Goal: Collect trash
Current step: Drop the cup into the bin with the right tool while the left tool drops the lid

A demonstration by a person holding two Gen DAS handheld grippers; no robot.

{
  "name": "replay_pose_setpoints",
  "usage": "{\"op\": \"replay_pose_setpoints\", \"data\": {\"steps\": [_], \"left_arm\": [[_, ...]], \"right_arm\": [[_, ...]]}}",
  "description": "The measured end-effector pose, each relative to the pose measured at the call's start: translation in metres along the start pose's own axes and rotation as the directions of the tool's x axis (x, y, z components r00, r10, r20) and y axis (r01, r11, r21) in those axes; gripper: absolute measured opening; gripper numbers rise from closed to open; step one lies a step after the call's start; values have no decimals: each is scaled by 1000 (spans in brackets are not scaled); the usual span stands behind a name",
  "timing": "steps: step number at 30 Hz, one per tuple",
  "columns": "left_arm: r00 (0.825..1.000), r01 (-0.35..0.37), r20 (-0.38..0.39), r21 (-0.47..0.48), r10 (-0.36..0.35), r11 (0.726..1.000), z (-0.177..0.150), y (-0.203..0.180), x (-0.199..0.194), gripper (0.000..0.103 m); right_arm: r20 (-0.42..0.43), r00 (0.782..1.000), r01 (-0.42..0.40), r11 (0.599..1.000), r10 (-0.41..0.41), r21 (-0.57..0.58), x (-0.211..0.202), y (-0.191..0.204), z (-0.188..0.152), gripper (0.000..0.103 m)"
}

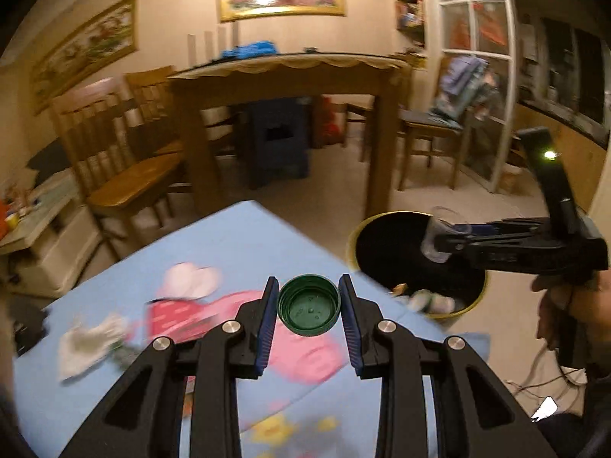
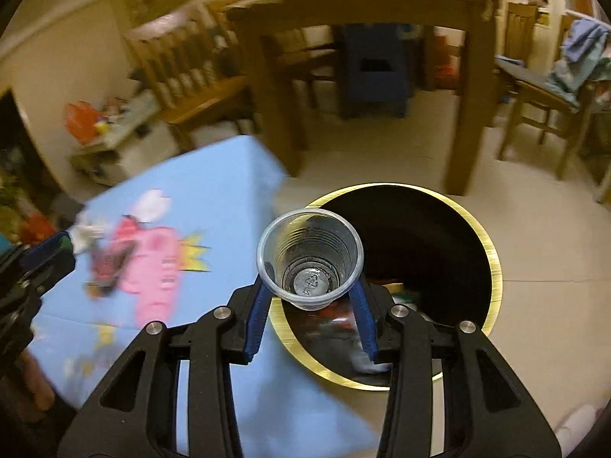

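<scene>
The left claw [image 1: 308, 307] is clamped on a round dark-green plastic bottle cap [image 1: 308, 310], its blue pads pressing the cap's rim from either side and the hollow underside of the cap facing the camera; the cap is held in the air above the counter [image 1: 244, 240], a surface covered by a light-blue cloth printed with a pink cartoon figure, just beside the round black waste bin with a gold rim [image 2: 490, 263]. The right claw [image 2: 310, 297] is clamped on the lower part of a clear ribbed plastic cup [image 2: 310, 257], whose open mouth faces the camera so that the recycling mark on its base shows; the cup hangs over the near edge of the bin's opening. In the left wrist view the right claw [image 1: 439, 242] reaches in from the right edge with the cup [image 1: 439, 234] over the bin [image 1: 382, 244], and the hand [image 1: 561, 305] gripping its handle is visible. A crumpled white paper scrap [image 1: 89, 345] lies on the counter, well away from the bin. Mixed litter [image 1: 431, 301], blurred, rests inside the bin. A brown wooden dining table [image 2: 366, 4] and wooden chairs [image 1: 114, 141] stand beyond the bin.
</scene>
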State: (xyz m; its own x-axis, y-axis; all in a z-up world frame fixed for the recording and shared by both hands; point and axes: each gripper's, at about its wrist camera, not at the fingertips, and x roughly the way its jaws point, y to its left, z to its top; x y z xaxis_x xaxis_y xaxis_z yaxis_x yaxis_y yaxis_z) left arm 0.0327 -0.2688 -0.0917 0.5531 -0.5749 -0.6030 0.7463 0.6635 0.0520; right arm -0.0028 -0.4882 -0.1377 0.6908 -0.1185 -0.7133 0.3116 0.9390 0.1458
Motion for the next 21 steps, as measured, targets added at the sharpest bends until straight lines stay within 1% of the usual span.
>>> {"op": "replay_pose_setpoints", "data": {"steps": [2, 4, 8, 9, 10, 11, 13, 14, 16, 17, 18, 19, 21], "left_arm": [[999, 34, -10, 29, -34, 999, 10, -21, 18, 30], [999, 53, -8, 59, -52, 997, 20, -40, 32, 30], [997, 78, -10, 102, -77, 992, 34, -70, 51, 30], [997, 83, -13, 112, -82, 990, 34, -76, 56, 30], [996, 86, -17, 118, -84, 989, 35, -81, 61, 30], [996, 90, -21, 124, -88, 988, 33, -84, 64, 30], [995, 100, -35, 134, -96, 986, 34, -92, 75, 30], [994, 105, -40, 138, -100, 985, 35, -96, 81, 30], [993, 115, -47, 143, -109, 983, 38, -102, 92, 30], [992, 120, -49, 146, -114, 982, 39, -105, 96, 30], [992, 121, -48, 150, -115, 981, 41, -108, 98, 30], [992, 125, -48, 155, -119, 980, 43, -111, 102, 30], [991, 131, -44, 162, -125, 978, 46, -116, 108, 30]], "right_arm": [[15, 998, 59, 998, -59, -5, 1, -12, 5, 40], [25, 995, 94, 996, -94, 5, 3, -23, 10, 40], [-25, 995, 100, 991, -98, 89, 28, -50, 6, 42], [-36, 994, 106, 988, -103, 114, 33, -57, 5, 53], [-45, 994, 103, 984, -97, 145, 40, -64, 0, 58], [-40, 995, 94, 981, -88, 171, 43, -70, -3, 61], [-13, 998, 61, 970, -60, 237, 45, -79, -14, 64], [-7, 998, 63, 967, -63, 246, 43, -85, -16, 65], [45, 992, 98, 955, -115, 279, 29, -98, -17, 68], [69, 990, 97, 949, -123, 301, 21, -102, -14, 72], [111, 985, 87, 939, -131, 334, 8, -111, -15, 77], [136, 981, 84, 932, -139, 352, 0, -115, -15, 80], [202, 963, 86, 917, -176, 390, -24, -123, -18, 91]]}}
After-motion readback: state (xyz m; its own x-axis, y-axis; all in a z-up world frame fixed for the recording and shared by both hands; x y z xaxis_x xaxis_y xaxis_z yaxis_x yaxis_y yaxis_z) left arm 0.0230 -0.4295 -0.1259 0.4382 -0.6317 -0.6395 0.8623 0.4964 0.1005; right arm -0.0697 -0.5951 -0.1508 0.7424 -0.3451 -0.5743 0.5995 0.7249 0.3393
